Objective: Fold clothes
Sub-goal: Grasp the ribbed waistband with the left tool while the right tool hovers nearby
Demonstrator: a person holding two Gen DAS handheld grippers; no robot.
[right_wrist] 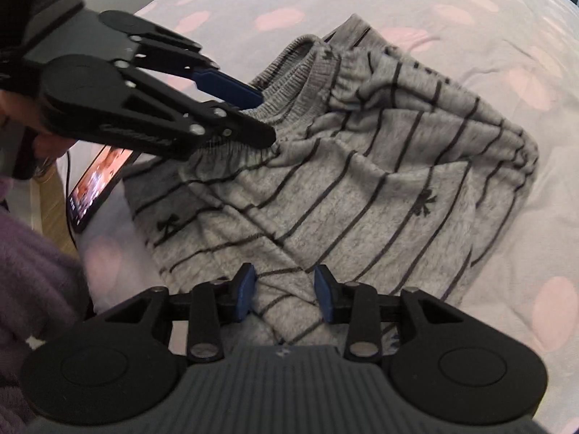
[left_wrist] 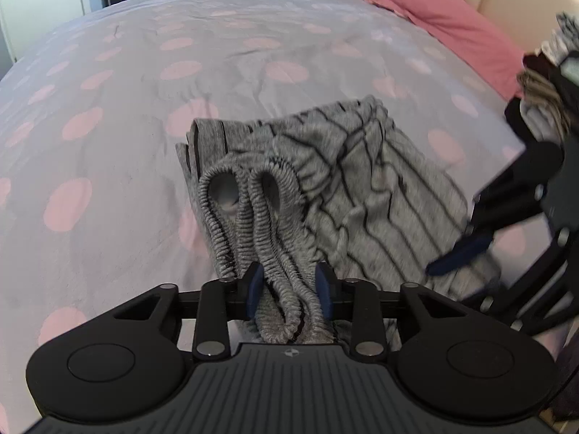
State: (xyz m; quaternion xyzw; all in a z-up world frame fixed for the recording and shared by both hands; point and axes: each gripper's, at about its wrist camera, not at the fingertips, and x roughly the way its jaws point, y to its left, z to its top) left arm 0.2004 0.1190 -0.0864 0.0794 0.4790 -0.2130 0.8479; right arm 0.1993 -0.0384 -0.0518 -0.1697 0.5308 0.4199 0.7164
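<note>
Folding striped trousers (right_wrist: 362, 181) mid-bed (left_wrist: 108, 72): left tool (left_wrist: 289, 289) clamped the waistband (left_wrist: 253, 217), right tool (right_wrist: 286, 289) clamped a cloth fold; next, probably lay them flat.

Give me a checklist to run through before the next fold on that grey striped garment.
1. Left tool grips the waistband: ok, the elastic is bunched between its pads.
2. Right tool grips the grey striped garment: ok, the fabric fills its gap.
3. Garment lies smooth: not ok, it is creased and bunched.
4. Room on the spotted sheet beyond the garment: ok.
5. Lit phone apart from the cloth: cannot tell, it lies close beside the garment's edge.
</note>
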